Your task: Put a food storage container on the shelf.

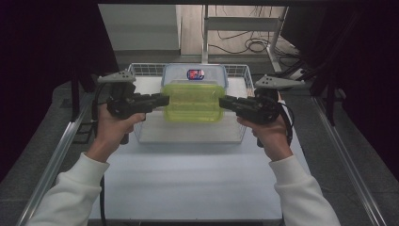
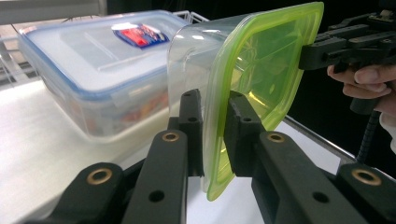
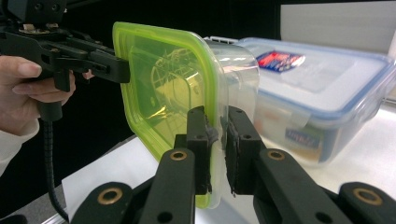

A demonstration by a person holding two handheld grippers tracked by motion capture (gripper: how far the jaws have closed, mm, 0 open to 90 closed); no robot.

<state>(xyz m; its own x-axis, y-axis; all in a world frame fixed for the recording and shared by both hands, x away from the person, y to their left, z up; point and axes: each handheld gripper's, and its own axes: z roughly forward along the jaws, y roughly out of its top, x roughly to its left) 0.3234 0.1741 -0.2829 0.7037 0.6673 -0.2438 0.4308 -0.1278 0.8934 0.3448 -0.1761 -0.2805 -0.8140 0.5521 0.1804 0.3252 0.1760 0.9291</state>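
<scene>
We had the left gripper (image 1: 162, 100) clamped on one edge of the green lid (image 1: 194, 101) and the right gripper (image 1: 225, 101) clamped on the opposite edge, holding the clear tub (image 2: 196, 60) above the wire basket (image 1: 237, 70), just before the blue-rimmed box (image 1: 195, 74).

The yellow-green lid (image 2: 261, 70) looks like translucent, glossy plastic, and the container (image 2: 196, 56) under it is clear, smooth plastic. At its 12 o'clock, the blue-rimmed box (image 1: 195, 71) is cloudy plastic bearing a shiny printed label (image 2: 139, 35). The wire basket (image 1: 141, 69) appears metal. Both the left gripper (image 2: 214, 135) and right gripper (image 3: 217, 149) are matt black plastic with brass-coloured rivets. The table (image 1: 188, 179) is smooth and matt white.
</scene>
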